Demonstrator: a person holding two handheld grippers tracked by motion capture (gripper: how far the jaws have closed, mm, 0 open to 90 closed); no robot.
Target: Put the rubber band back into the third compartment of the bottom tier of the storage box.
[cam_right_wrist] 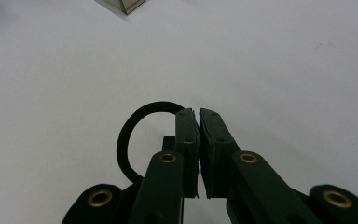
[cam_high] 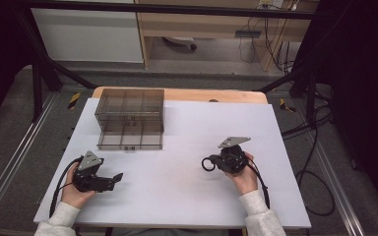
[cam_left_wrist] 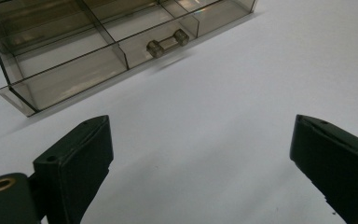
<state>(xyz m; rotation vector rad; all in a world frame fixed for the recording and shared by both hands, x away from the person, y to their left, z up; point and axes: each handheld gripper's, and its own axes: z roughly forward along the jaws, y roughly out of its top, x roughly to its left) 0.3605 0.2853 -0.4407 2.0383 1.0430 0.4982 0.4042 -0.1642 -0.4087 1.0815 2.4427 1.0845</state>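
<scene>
My right gripper (cam_high: 216, 162) rests right of the table's centre, pointing left. In the right gripper view its jaws (cam_right_wrist: 197, 112) are shut on a thin black ring (cam_right_wrist: 158, 106), with the left jaw inside the loop. The ring (cam_high: 203, 164) shows level just above the white table top (cam_high: 177, 201). My left gripper (cam_high: 114, 179) sits near the front left corner, pointing right. Its jaws (cam_left_wrist: 203, 123) stand wide open with only bare table between them. A smoked clear drawer box (cam_high: 130, 105) stands at the back left, its bottom drawer (cam_left_wrist: 74, 74) pulled out, handle (cam_left_wrist: 168, 43) toward me.
The drawer's compartments look empty. A black cable (cam_high: 59, 184) loops off the left gripper near the table's left edge, and another (cam_high: 265, 189) trails from the right one. Metal frame posts and floor cables surround the table.
</scene>
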